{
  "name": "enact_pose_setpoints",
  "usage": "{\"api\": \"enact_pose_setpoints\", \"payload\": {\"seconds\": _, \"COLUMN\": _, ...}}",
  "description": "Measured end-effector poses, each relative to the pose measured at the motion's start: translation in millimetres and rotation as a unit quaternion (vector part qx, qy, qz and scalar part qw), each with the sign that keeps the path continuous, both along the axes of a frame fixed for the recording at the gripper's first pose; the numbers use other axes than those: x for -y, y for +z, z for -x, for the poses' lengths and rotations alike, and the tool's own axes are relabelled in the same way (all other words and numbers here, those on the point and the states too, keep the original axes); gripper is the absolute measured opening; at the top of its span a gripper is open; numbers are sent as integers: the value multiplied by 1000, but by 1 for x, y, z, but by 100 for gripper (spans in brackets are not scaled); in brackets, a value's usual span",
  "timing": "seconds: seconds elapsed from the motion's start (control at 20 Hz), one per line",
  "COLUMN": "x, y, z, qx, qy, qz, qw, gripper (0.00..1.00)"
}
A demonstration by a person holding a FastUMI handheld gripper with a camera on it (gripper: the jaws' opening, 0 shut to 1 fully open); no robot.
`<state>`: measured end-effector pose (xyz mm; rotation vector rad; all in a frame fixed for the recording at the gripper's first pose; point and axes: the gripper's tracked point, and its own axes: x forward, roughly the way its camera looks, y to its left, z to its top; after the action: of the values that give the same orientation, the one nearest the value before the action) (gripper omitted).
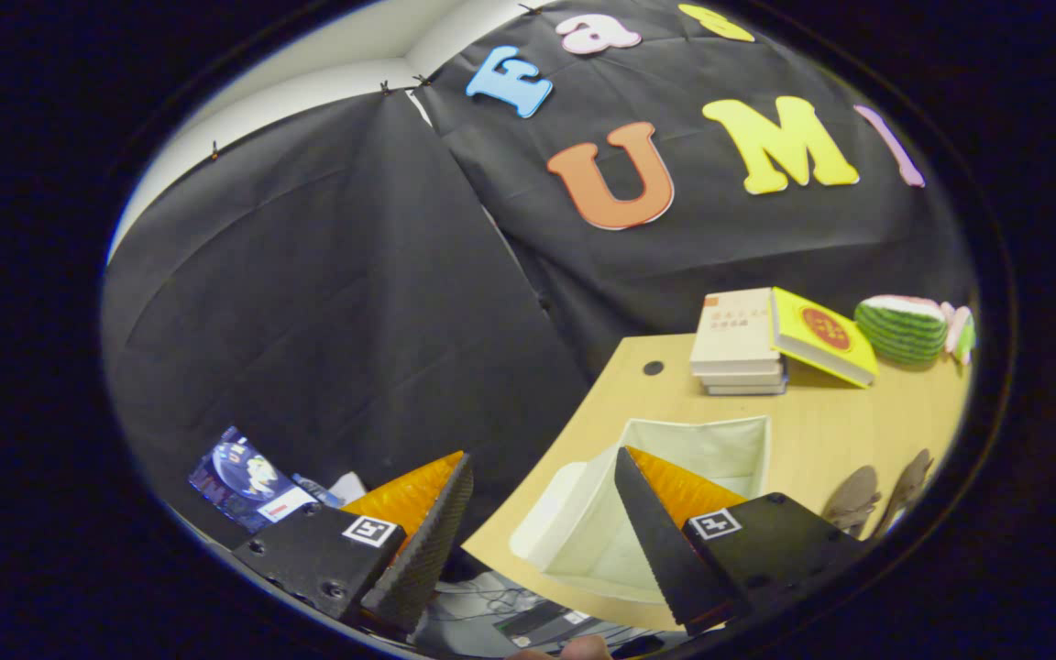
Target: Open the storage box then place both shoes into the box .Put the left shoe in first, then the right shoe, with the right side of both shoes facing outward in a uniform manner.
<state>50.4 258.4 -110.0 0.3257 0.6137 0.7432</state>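
Note:
A pale fabric storage box point(675, 458) stands open on the wooden table point(849, 431), its inside bare as far as I can see. My gripper point(542, 477) hovers above the table's left edge, open, with nothing between its fingers. One finger hangs over the box, the other lies off the table over the dark cloth. Two brownish shoes point(876, 495) lie on the table to the right of the box, toes toward the fingers, partly cut off by the gripper body.
A stack of books point(737, 344) with a yellow book point(823, 337) leaning on it stands behind the box. A watermelon-patterned plush point(904, 328) lies further right. Below the table edge sit cables and a small printed box point(244, 481).

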Motion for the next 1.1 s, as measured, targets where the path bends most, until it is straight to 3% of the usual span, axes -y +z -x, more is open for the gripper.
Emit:
{"api": "enact_pose_setpoints", "payload": {"seconds": 0.4, "x": 127, "y": -18, "z": -20, "qx": 20, "qy": -116, "qz": 85, "qw": 989, "gripper": 100}}
{"api": "enact_pose_setpoints", "payload": {"seconds": 0.7, "x": 227, "y": -69, "z": -31, "qx": -27, "qy": -170, "qz": 146, "qw": 974, "gripper": 100}}
{"api": "enact_pose_setpoints", "payload": {"seconds": 0.9, "x": 272, "y": -144, "z": -23, "qx": -132, "qy": -160, "qz": 171, "qw": 963, "gripper": 100}}
{"api": "enact_pose_setpoints", "payload": {"seconds": 1.1, "x": 285, "y": -210, "z": -15, "qx": -210, "qy": -133, "qz": 186, "qw": 951, "gripper": 100}}
